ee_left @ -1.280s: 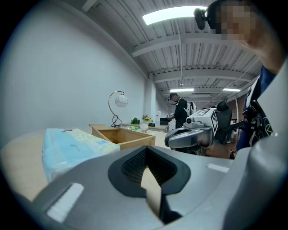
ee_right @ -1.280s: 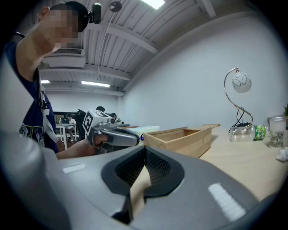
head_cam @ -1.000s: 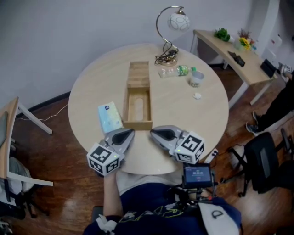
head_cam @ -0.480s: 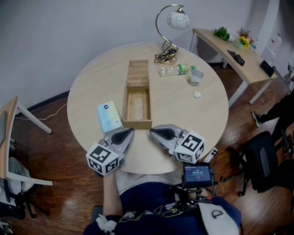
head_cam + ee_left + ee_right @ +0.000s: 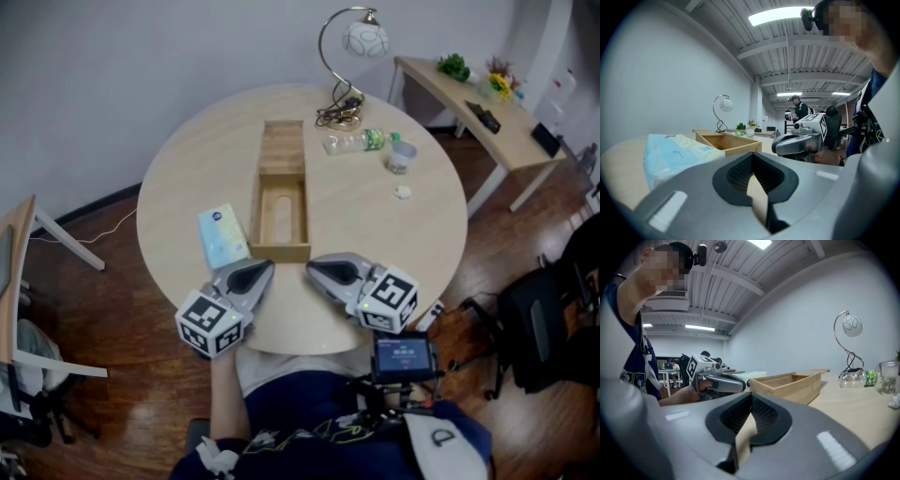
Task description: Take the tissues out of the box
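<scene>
An open wooden box point(image 5: 281, 211) lies lengthwise in the middle of the round table point(image 5: 394, 234), and its inside looks empty. Its wooden lid point(image 5: 282, 150) lies at the far end. A pale blue tissue pack point(image 5: 223, 239) rests flat on the table just left of the box. My left gripper point(image 5: 263, 270) sits at the near table edge, shut and empty, below the pack point(image 5: 675, 154). My right gripper point(image 5: 313, 270) is beside it, also shut and empty, pointing at the box's near end point(image 5: 787, 385). The two gripper tips are a small gap apart.
A curved desk lamp point(image 5: 352, 56) stands at the table's far side, with a plastic bottle point(image 5: 356, 142), a clear cup point(image 5: 401, 157) and a small crumpled white scrap point(image 5: 402, 194) to the right of the box. A side desk point(image 5: 478, 103) and a black chair point(image 5: 539, 328) stand at the right.
Both grippers, the box and the pack stay where they were. A person's legs at the right edge have moved almost out of view.
</scene>
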The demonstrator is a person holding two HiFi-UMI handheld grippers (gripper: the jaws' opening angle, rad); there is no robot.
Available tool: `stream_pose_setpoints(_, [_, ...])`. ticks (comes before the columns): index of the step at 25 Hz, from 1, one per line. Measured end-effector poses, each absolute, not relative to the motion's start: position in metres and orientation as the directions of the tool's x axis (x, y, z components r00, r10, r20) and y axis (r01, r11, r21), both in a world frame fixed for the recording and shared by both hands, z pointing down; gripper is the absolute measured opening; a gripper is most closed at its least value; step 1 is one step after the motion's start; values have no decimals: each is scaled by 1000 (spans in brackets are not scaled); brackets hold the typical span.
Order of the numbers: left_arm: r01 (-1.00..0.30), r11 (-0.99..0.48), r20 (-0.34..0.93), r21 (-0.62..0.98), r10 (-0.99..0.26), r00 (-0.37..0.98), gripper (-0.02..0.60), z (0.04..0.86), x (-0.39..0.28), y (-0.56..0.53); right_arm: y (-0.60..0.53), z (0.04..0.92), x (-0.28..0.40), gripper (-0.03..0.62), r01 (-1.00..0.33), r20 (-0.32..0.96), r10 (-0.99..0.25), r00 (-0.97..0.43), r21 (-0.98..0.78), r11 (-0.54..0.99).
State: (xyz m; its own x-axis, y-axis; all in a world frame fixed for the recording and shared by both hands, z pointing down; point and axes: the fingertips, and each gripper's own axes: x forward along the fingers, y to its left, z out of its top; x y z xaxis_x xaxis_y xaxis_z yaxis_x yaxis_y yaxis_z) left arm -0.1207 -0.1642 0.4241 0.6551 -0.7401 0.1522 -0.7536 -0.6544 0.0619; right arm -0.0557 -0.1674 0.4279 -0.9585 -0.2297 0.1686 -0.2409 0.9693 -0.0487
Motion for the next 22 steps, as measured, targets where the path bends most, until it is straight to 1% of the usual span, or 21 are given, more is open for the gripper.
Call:
stream_pose_setpoints(10, [-746, -663, 151, 60, -733, 664, 2, 425, -120, -164, -166, 428, -54, -3, -250, 175, -238, -955, -52, 967])
stream_pose_setpoints(13, [-746, -662, 150, 67, -733, 664, 2, 429, -128, -172, -174, 429, -63, -3, -249, 171, -237, -956, -48, 967])
stream_pose_setpoints(18, [-795, -601, 182, 85, -775, 605, 2, 430, -149, -160, -166, 426, -80, -3, -194, 202, -173, -964, -88, 977])
stream_pose_setpoints(22, [-781, -618, 171, 89, -763, 623, 2, 429, -139, -157, -162, 418, -74, -3, -197, 145, -188, -971, -52, 979])
